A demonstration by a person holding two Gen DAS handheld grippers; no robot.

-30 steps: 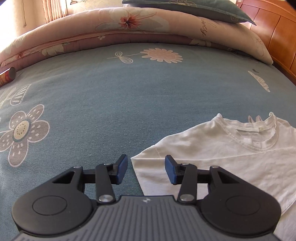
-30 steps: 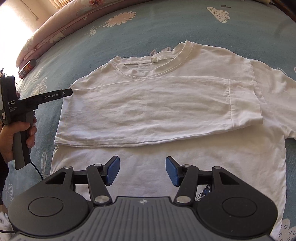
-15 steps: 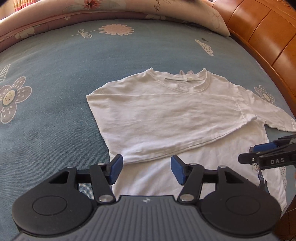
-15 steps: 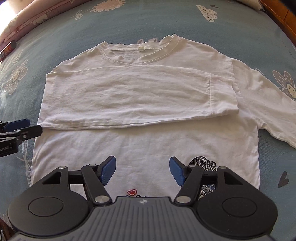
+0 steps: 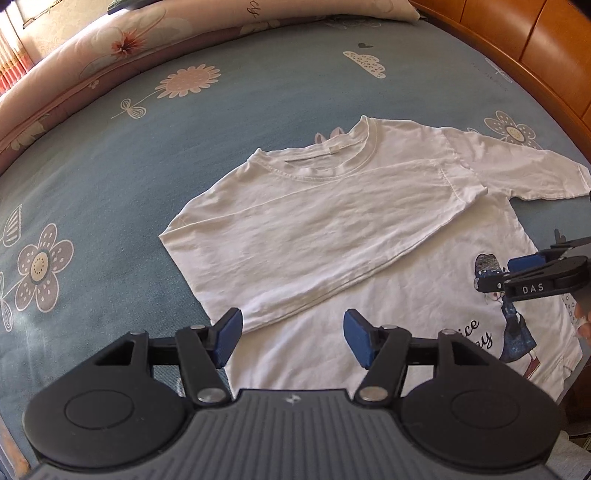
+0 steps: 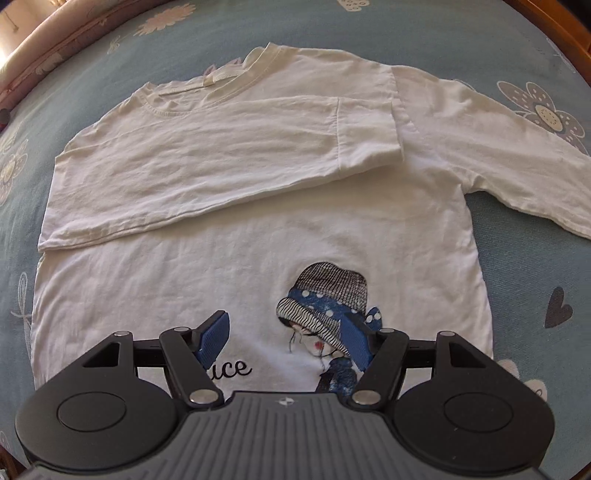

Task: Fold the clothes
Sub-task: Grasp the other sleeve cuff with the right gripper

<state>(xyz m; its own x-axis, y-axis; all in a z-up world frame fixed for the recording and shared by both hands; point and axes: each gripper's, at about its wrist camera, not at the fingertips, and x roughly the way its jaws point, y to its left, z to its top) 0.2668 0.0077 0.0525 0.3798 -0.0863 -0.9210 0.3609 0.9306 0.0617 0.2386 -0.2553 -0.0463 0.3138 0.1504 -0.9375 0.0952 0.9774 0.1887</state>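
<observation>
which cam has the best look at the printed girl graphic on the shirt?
Right wrist: the printed girl graphic sits central and large on the white shirt, though the right gripper hides its lower part. In the left wrist view it is small at the edge.

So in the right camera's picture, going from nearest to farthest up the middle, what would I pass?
Right claw → printed girl in a hat → folded-over sleeve → collar → blue flowered bedsheet.

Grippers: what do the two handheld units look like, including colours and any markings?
Both match: the left gripper and right gripper have black linkage arms with silver pivot screws, blue ribbed pads, round black side housings and a grey ribbed body. The right's side reads "DAS" in white.
</observation>
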